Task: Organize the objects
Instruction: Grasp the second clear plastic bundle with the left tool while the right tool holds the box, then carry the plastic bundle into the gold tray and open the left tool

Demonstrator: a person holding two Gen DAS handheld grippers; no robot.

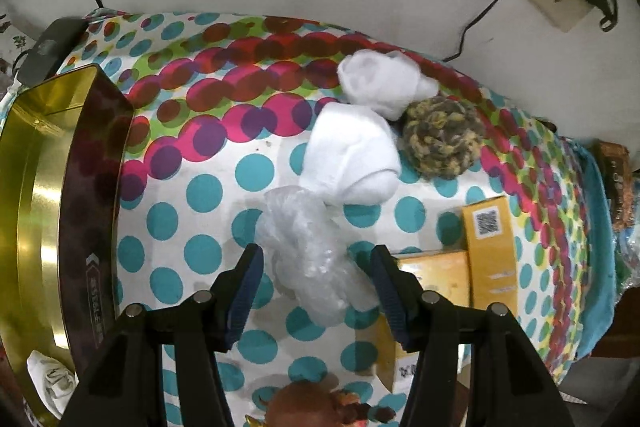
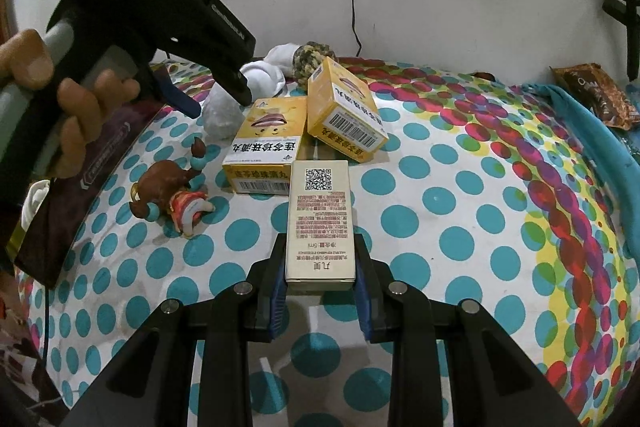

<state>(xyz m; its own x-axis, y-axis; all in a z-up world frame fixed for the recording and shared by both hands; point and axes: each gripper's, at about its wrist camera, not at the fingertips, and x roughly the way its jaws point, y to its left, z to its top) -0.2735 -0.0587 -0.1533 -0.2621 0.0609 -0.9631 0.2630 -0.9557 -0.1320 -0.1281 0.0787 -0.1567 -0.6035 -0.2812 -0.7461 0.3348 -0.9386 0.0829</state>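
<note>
In the left wrist view we see our left gripper (image 1: 316, 259) with its fingers spread, a crumpled plastic wad (image 1: 308, 251) lying between them at lower centre; whether either pad touches it we cannot tell. Just above the wad sit two white sock bundles (image 1: 352, 163) and a yellow-and-black yarn ball (image 1: 440, 137), packed close together. At the left edge a gold-lined tin (image 1: 44, 195) is cut off by the frame; a bit of white cloth (image 1: 52, 383) shows inside it at lower left. Yellow boxes (image 1: 486, 247) at the right are partly hidden behind the right finger. At the bottom edge a brown figurine (image 1: 312, 403) is mostly cut off. Everything rests on a dotted cloth (image 1: 200, 195).

In the right wrist view our right gripper (image 2: 320, 267) pinches the near end of a long beige box (image 2: 320, 211), which points up toward frame centre. Beyond it lie two yellow boxes, one flat (image 2: 264, 155) and one (image 2: 344, 111) tilted against it. The figurine (image 2: 172, 191) lies left of centre. In the upper left a hand (image 2: 80, 95) carries the left gripper (image 2: 220, 95), whose tips cover part of the wad (image 2: 220, 115); the socks (image 2: 276, 67) and yarn ball (image 2: 312, 55) are half hidden behind the boxes. The tin (image 2: 80, 163) is largely covered by the hand. A brown packet (image 2: 592, 95) at the far right is too blurred to read.
</note>
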